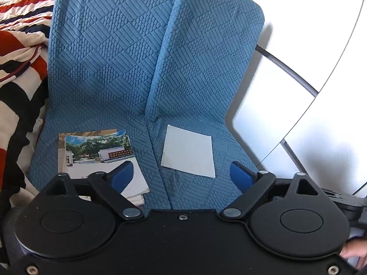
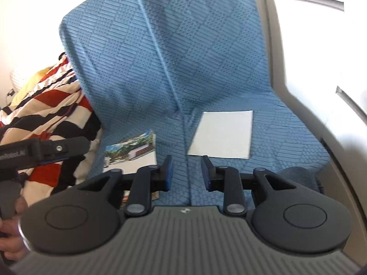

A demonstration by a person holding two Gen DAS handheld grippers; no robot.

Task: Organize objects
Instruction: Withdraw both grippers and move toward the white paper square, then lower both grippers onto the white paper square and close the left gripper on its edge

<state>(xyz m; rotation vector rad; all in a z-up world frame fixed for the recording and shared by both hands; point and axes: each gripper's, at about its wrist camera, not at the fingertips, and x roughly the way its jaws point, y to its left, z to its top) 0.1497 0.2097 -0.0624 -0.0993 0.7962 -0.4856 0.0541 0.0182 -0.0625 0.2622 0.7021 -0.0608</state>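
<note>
On the blue quilted sofa seat [image 1: 188,190], a stack of booklets [image 1: 101,158] lies left of the seam and a white card [image 1: 189,152] right, while the left gripper [image 1: 181,171] hangs spread wide, empty, and the right gripper [image 2: 187,174] part-open, empty.

quilted cloth sofa cover [image 1: 110,68]; glossy paper booklets [image 1: 101,158].

A stack of printed booklets [image 1: 103,160], topped by a cover photo of trees and a building, lies flat on the left blue seat cushion [image 1: 96,119]. A plain white sheet [image 1: 188,152] lies flat on the right cushion, well apart from the stack.
</note>
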